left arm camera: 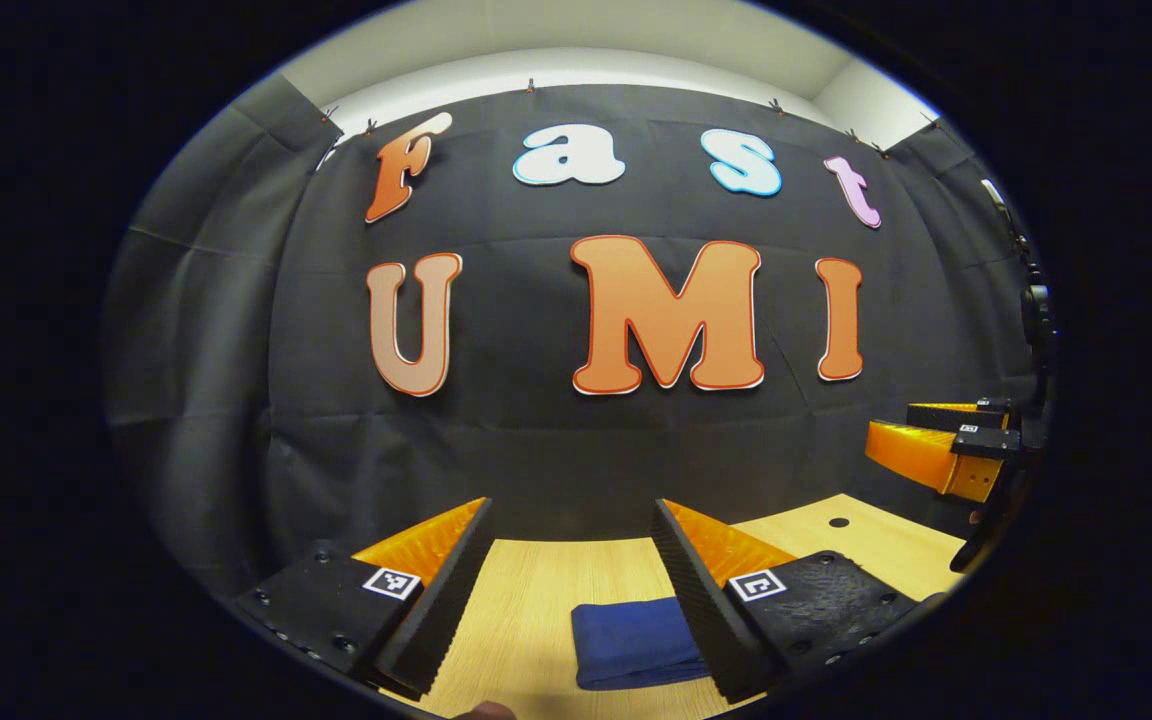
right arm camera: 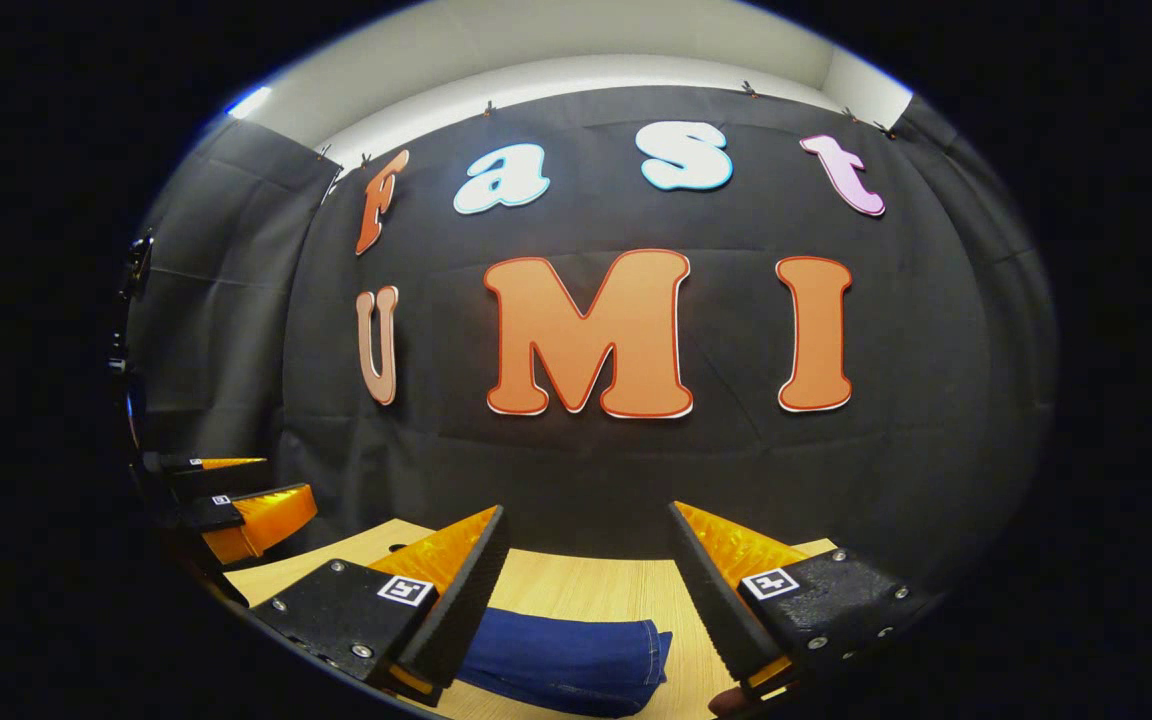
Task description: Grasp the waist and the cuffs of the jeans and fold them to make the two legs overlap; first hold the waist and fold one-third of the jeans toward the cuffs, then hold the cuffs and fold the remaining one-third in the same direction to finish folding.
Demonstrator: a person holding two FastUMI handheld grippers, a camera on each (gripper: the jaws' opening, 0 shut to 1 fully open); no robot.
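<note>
The blue jeans [left arm camera: 631, 642] lie folded into a compact bundle on the wooden table [left arm camera: 526, 600]. In the left gripper view my left gripper [left arm camera: 571, 520] is open, raised above the table, with the bundle low between its fingers and partly behind the right finger [left arm camera: 696, 590]. In the right gripper view the jeans [right arm camera: 566, 662] lie below my right gripper [right arm camera: 586, 525], which is open and holds nothing; the left finger [right arm camera: 456, 600] covers the bundle's left end. Each view catches the other gripper at its edge: the right one [left arm camera: 946, 450] and the left one [right arm camera: 236, 510].
The black cloth wall [left arm camera: 556, 450] rises close behind the table's far edge. A small dark hole [left arm camera: 838, 522] marks the tabletop at the right. Bare wood [right arm camera: 576, 585] lies beyond the jeans.
</note>
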